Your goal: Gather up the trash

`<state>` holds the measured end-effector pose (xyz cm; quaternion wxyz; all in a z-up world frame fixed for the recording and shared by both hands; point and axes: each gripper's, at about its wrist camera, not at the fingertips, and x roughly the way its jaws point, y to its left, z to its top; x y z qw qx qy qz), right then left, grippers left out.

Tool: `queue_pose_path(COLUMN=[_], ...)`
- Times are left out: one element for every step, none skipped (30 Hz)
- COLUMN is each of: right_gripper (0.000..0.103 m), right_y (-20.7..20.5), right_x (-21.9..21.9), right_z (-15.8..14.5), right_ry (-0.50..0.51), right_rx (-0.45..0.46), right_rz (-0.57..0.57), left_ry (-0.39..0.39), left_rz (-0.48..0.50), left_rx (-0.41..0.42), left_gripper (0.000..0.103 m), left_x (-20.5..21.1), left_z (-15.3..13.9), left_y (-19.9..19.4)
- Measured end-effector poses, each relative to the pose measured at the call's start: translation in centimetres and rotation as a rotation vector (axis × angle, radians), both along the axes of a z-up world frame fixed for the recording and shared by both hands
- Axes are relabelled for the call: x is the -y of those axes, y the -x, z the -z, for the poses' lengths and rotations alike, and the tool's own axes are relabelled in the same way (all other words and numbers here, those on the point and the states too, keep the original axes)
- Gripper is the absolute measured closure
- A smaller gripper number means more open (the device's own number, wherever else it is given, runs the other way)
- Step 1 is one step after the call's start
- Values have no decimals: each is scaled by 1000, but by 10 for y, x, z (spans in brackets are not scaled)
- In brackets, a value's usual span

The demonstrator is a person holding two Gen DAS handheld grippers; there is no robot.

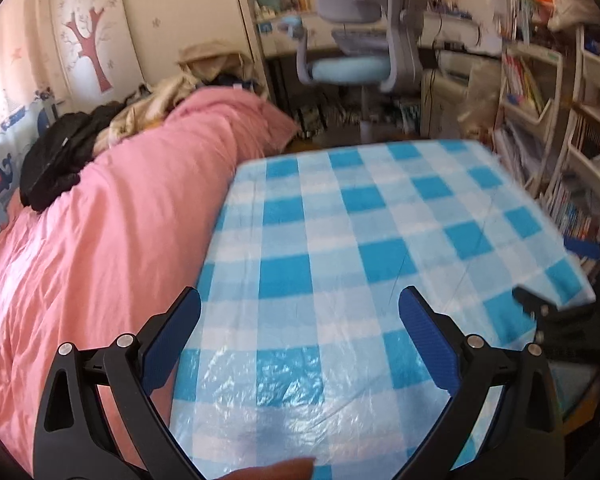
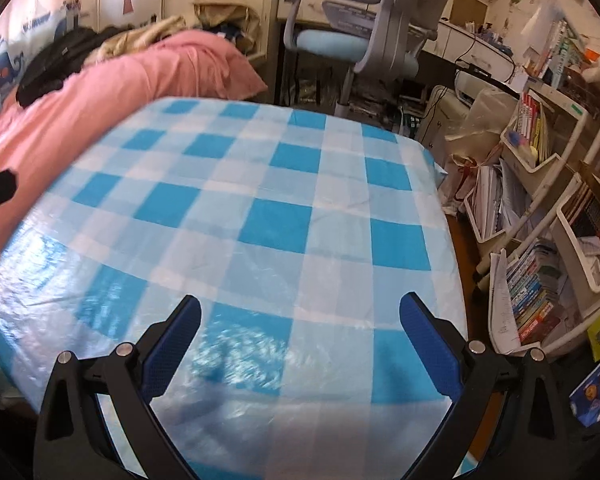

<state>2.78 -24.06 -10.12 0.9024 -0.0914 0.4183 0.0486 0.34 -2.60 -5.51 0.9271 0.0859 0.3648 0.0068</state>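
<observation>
We see no trash on the surface: its blue-and-white checked plastic cover lies bare and glossy in both views, so where the trash is we cannot tell. Unseen, its weight, stiffness and best gripping spot stay unknown. Our left hand-held gripper and right hand-held gripper hover over the cover, each spread wide and empty. A pink quilt lies beside it, a desk chair beyond.
</observation>
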Motion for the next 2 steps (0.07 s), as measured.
queue_pose_path(right_gripper=[8, 8], right_y=[-5, -11], right_x=[1, 3], right_z=[3, 6], right_ry=[6, 7], right_rx=[-8, -17], right_rz=[2, 7], left_ry=[7, 16], left_rz=[-5, -12], left_rx=[-14, -26], left_gripper=[7, 7], left_x=[-2, -4], left_z=[1, 2], left_y=[-1, -3])
